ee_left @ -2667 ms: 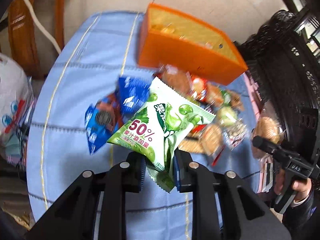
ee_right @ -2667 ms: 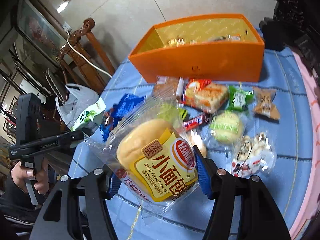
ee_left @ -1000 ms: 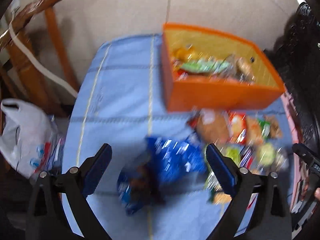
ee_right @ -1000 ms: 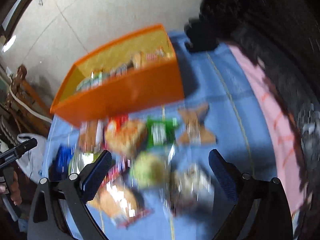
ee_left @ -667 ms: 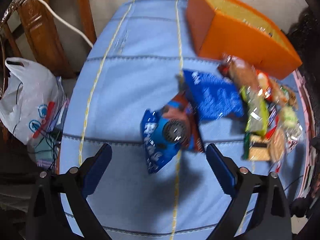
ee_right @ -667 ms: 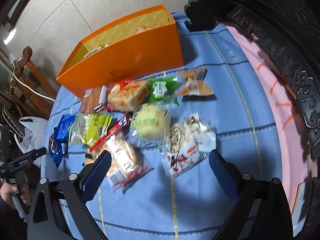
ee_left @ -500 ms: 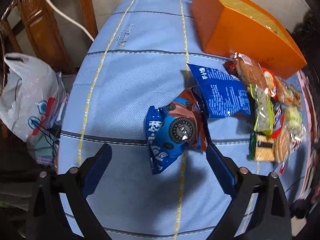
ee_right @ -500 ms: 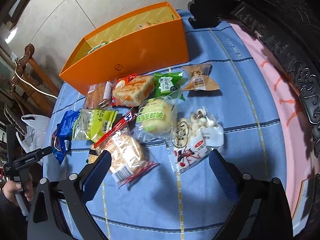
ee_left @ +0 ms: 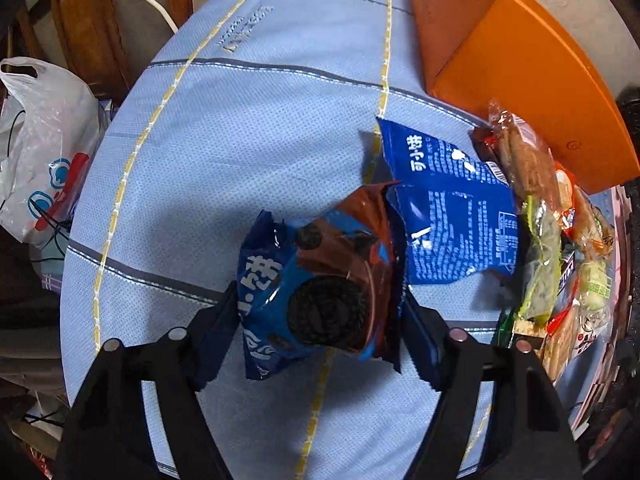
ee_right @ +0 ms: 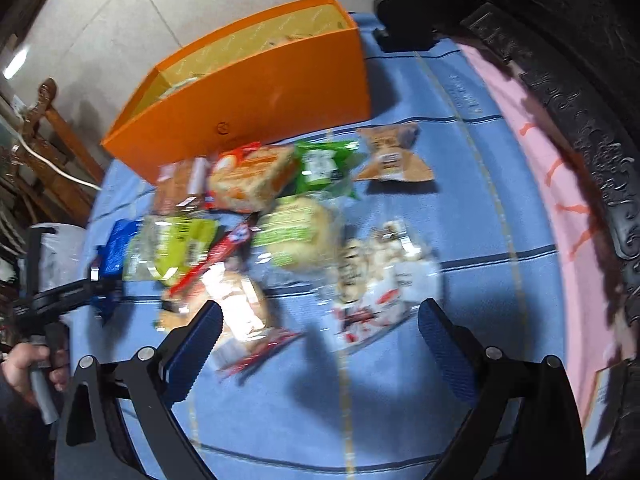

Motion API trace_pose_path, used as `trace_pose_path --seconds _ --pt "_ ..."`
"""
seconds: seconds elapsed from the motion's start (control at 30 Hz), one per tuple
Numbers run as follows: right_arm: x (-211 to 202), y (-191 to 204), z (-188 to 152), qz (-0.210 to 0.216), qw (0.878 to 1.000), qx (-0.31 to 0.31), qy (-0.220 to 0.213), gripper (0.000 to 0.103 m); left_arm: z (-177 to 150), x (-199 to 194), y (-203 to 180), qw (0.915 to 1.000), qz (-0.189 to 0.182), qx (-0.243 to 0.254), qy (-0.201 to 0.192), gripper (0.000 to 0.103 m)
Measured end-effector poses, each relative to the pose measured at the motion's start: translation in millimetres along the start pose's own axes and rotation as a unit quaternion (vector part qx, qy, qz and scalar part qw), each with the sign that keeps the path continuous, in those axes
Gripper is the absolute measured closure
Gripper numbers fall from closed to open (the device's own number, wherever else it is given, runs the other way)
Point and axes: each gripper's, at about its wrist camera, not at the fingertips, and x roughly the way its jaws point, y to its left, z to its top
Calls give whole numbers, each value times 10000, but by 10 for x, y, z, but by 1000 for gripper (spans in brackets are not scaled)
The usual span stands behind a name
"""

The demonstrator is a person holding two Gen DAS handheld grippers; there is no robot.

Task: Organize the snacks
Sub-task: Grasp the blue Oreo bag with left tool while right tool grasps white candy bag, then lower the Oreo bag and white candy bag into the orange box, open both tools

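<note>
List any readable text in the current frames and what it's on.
"可小饼": large white characters on the flat blue snack packet.
Small white print below that on the same packet: too small to read.
Grey print on the blue tablecloth: too small to read.
Cookie packet lettering: creased, partly hidden.
Right wrist view: all labels blurred.

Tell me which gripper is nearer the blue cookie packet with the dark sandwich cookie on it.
Left. The left gripper has just been closing around the cookie packet, which sits between its pads. The right gripper hangs open over the clear-wrapped snacks, well away from it.
</note>
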Motion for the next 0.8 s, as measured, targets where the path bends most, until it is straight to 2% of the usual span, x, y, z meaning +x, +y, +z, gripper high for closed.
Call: trace_pose_path --seconds 0.1,0.23,0.3,0.43,0.47,0.57,0.63,0.8 --pt "76 -103 44 -196 9998 6 -12 5 -86 -38 -37 9995 208 217 -58 35" --pt "421 -236 71 -472 9975 175 488 5 -168 -50 -18 9999 75 109 10 35" --pt "561 -236 75 -455 9973 161 552 5 -190 -54 -24 9999 58 91 29 34" --pt "816 -153 90 -881 9947 -36 521 8 -213 -70 -31 10000 55 50 30 34" --pt "798 -131 101 -859 9953 -7 444 25 -212 -76 -41 10000 64 40 56 34" --pt "653 -38 138 -933 9953 -114 250 53 -274 -65 12 9999 34 62 134 33" --pt "560 -67 145 -727 9970 -88 240 61 -320 -80 34 9998 -27 39 168 33" --pt "307 -226 39 -402 9987 13 300 62 -449 -155 114 9997 -167 -39 179 35"
